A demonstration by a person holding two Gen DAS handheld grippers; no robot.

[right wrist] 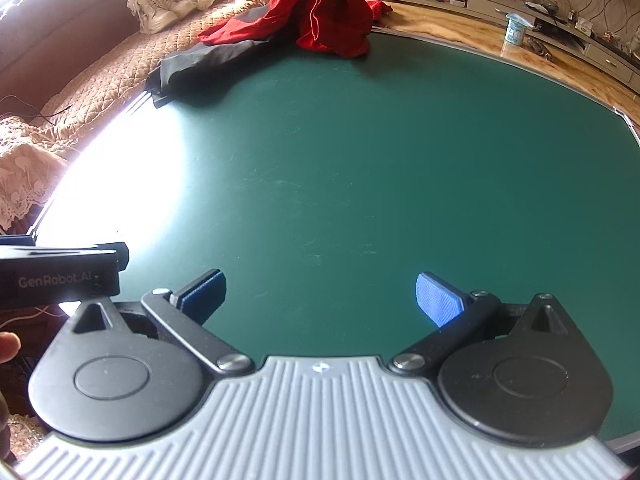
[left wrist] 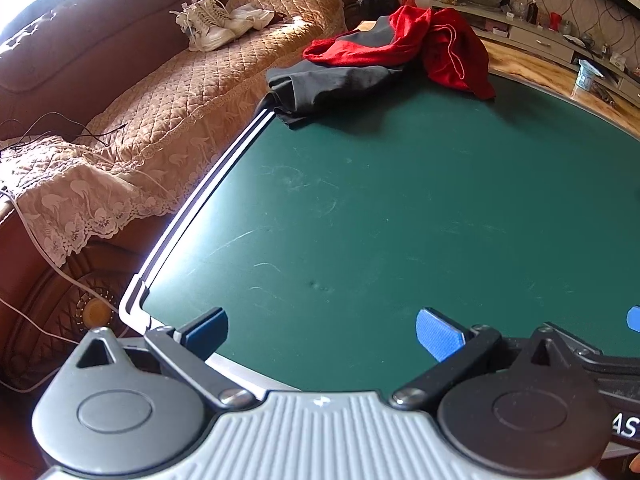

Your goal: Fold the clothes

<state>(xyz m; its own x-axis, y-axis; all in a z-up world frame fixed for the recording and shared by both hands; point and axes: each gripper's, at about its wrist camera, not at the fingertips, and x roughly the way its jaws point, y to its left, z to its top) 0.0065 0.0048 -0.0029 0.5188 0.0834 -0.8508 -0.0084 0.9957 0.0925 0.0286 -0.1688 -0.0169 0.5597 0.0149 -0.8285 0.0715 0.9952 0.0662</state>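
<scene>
Well, a small cup (right wrist: 515, 29) stands beyond the table (right wrist: 360, 160).

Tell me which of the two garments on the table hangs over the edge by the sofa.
The grey garment: its end spills over the table's sofa-side rim. The red garment lies partly on top of it, farther along the far edge.

Right gripper (right wrist: 320, 300) at bottom of frame, jaws spread wide, nothing between them, bare green tabletop (right wrist: 360, 184) underneath. Red garment (right wrist: 328, 20) bunched at top centre on the tabletop's far edge, touching a dark grey garment (right wrist: 208, 60) that trails left to the upper-left edge. Strong glare on the tabletop at left. Left gripper (right wrist: 60, 272) body pokes in at lower left. White shoes (right wrist: 154, 4) on the sofa (right wrist: 100, 76), upper left.
</scene>
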